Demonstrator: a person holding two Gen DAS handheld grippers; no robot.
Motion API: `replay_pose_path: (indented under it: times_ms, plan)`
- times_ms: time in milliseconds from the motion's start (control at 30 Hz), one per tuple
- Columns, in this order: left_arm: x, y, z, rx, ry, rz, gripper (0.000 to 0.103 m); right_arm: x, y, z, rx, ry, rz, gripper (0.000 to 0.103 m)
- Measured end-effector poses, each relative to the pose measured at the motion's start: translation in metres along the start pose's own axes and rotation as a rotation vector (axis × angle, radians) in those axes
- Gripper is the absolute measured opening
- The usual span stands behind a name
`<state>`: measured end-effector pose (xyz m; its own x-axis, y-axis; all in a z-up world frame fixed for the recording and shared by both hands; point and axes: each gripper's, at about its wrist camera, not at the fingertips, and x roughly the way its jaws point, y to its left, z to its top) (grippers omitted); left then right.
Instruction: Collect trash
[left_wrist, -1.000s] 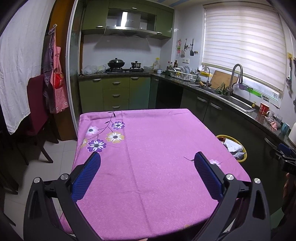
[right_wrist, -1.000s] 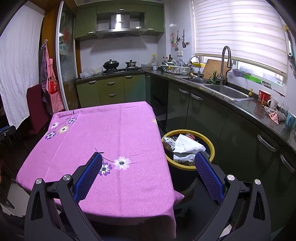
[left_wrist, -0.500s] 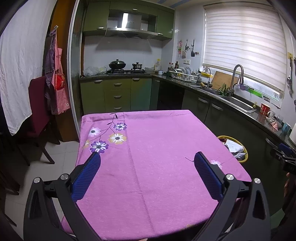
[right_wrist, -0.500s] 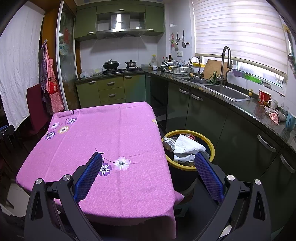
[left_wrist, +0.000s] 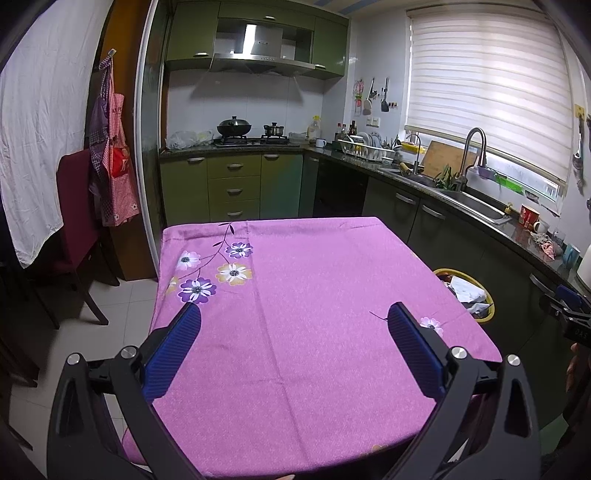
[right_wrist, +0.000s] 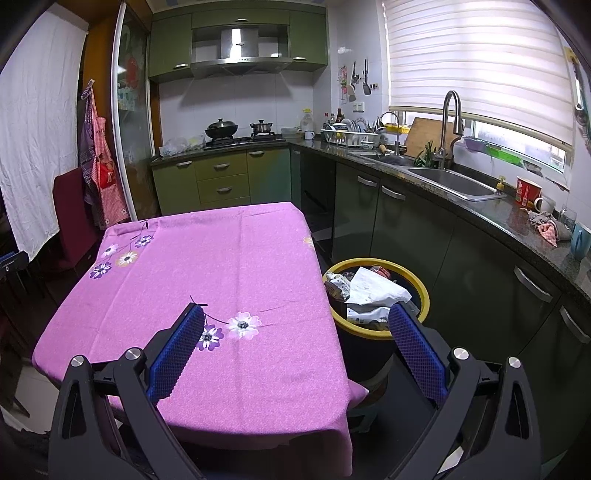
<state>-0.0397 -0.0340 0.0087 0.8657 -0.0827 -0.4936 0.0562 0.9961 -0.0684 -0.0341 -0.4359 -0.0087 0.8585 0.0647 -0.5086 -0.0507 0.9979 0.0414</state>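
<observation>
Right wrist view: right gripper (right_wrist: 295, 341) spread above table edge (right_wrist: 325, 280) beside trash bin (right_wrist: 424, 291); left gripper (left_wrist: 293, 341) spread.

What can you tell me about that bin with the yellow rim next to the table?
The bin is round, with a dark body and a bright yellow rim, standing upright on the floor between the pink-clothed table and the dark lower cabinets. It has no lid and is filled near the rim with crumpled white paper and printed wrappers. Its side sits close to the tablecloth's hanging edge; contact cannot be judged. Neither gripper touches it.
</observation>
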Motion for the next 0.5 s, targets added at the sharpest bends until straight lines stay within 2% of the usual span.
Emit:
replay_pose_path:
  times_ms: [500]
  plan:
    - [0.0018, 0.0015, -0.002, 0.002, 0.009, -0.006, 0.096, 0.0015, 0.0014, -0.0022, -0.003, -0.002, 0.003, 0.098]
